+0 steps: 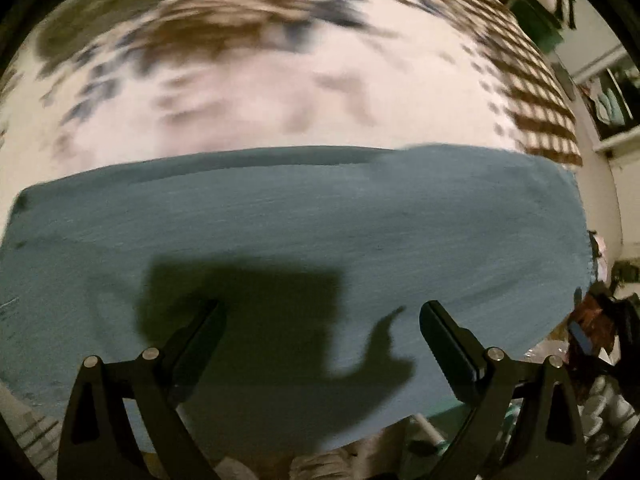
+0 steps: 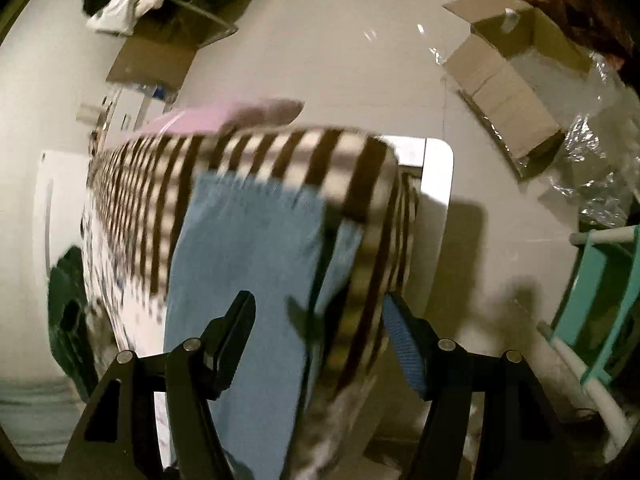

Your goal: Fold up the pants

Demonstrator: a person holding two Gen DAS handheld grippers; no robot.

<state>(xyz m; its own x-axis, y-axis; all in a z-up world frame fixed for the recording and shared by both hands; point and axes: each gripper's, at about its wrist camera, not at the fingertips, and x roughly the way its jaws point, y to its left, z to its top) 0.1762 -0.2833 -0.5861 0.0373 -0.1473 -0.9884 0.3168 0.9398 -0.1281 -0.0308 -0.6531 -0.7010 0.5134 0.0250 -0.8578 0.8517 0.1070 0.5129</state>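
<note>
- Left tool [image 1: 320, 316]: fingers spread wide apart, nothing between them. It hangs above the pants, not touching the cloth; its shadow falls on the fabric directly ahead of the fingers.
- Pants [image 1: 320, 224]: blue-grey, spread flat in a broad band across the left wrist view, lying on a patterned bedspread [image 1: 280, 80]. The far edge runs roughly straight from side to side. Motion blur prevents reading seams or folds.
- Bedspread: pale, with dark blotches in the middle and a brown-and-cream check towards its border.
- Right tool [image 2: 320, 316]: fingers apart, holding nothing. The left finger lies over the pants [image 2: 248, 264] in this view; the right finger [image 2: 404, 344], with its blue ribbed pad, sits just beyond the corner of the bed.
- In the right wrist view the pants appear light blue, running over the checked border and reaching the bed's edge near the corner.
- Beyond the bed corner: pale floor [image 2: 340, 60], an open cardboard box [image 2: 508, 80] with clear plastic wrap beside it, and a teal frame [image 2: 596, 292] at the right margin.
</note>
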